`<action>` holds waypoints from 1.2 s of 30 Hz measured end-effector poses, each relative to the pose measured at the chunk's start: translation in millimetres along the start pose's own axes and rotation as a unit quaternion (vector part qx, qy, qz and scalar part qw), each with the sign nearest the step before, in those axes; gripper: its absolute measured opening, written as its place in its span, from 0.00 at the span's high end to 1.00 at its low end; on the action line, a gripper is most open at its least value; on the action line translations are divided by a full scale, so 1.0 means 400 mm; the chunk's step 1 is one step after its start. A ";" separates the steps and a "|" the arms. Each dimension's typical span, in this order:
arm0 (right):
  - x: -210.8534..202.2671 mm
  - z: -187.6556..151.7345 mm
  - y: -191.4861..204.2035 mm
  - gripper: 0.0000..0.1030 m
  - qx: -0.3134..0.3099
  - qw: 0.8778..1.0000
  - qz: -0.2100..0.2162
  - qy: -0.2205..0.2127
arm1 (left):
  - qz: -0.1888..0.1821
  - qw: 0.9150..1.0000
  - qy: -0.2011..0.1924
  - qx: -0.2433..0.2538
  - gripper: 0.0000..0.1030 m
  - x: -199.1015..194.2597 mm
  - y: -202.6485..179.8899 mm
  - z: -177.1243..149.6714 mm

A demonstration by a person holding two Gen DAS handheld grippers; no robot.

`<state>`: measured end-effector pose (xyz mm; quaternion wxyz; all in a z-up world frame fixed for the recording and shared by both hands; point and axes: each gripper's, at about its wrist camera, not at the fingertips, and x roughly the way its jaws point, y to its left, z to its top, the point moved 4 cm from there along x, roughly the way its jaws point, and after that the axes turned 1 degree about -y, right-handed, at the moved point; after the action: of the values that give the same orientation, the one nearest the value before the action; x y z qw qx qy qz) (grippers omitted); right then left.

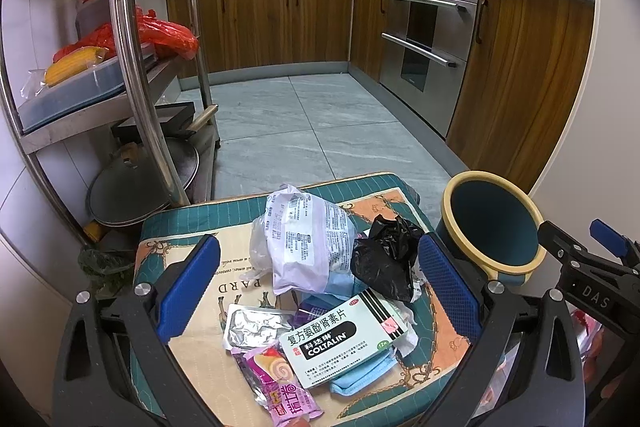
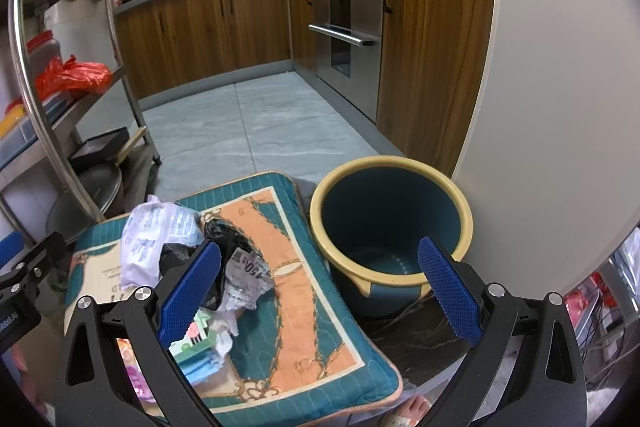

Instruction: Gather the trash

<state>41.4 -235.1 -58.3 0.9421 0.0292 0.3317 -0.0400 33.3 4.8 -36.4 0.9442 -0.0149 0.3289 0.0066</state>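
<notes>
A pile of trash lies on a teal and orange cushion (image 1: 188, 223): a white printed plastic bag (image 1: 308, 235), a crumpled black bag (image 1: 384, 259), a white COLTALIN medicine box (image 1: 340, 343), a silver foil blister (image 1: 252, 327), a pink snack wrapper (image 1: 276, 387) and a blue face mask (image 1: 360, 379). My left gripper (image 1: 320, 287) hangs open above the pile. A dark blue bin with a yellow rim (image 2: 390, 227) stands right of the cushion (image 2: 296, 307), empty. My right gripper (image 2: 320, 291) is open over the cushion's right side, holding nothing. A crumpled receipt (image 2: 244, 283) shows beside the black bag (image 2: 224, 239).
A steel shelf rack (image 1: 132, 47) stands at the left with a pot lid (image 1: 132, 187), a red bag (image 1: 160, 35) and corn. Wooden cabinets and a steel oven (image 1: 428, 39) line the far side. A white wall (image 2: 560, 107) rises behind the bin. A person's foot (image 2: 412, 411) shows below.
</notes>
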 end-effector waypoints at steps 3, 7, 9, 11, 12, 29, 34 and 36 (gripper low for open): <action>0.000 0.000 0.001 0.04 0.000 1.000 0.000 0.000 | 0.001 1.000 0.000 0.000 0.05 0.000 0.000 -0.002; 0.001 0.000 0.000 0.04 0.000 1.000 0.000 0.000 | 0.001 1.000 0.000 0.000 0.05 0.001 0.000 0.000; 0.000 0.001 -0.001 0.04 0.000 1.000 0.000 0.000 | 0.001 1.000 0.000 0.000 0.05 0.001 0.000 0.000; 0.001 0.001 0.000 0.04 0.000 1.000 0.000 0.000 | 0.001 1.000 0.000 0.000 0.05 0.001 0.001 0.001; 0.000 0.001 0.001 0.04 0.000 1.000 -0.001 0.000 | 0.000 1.000 0.000 0.000 0.05 0.001 0.000 0.000; 0.012 -0.007 0.001 0.04 -0.002 1.000 0.000 0.005 | 0.003 1.000 0.001 -0.002 0.05 0.006 0.011 -0.002; 0.060 0.025 0.008 0.04 0.003 0.999 0.029 0.029 | -0.008 1.000 -0.013 0.025 0.05 0.038 0.020 0.042; 0.078 0.054 0.021 0.04 -0.023 0.999 0.035 0.030 | 0.010 1.000 -0.019 0.019 0.05 0.057 0.044 0.062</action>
<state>80.0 -230.1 -60.8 0.9331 0.0208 0.3591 0.0017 66.3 23.5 -31.5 0.9504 0.0068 0.3107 0.0104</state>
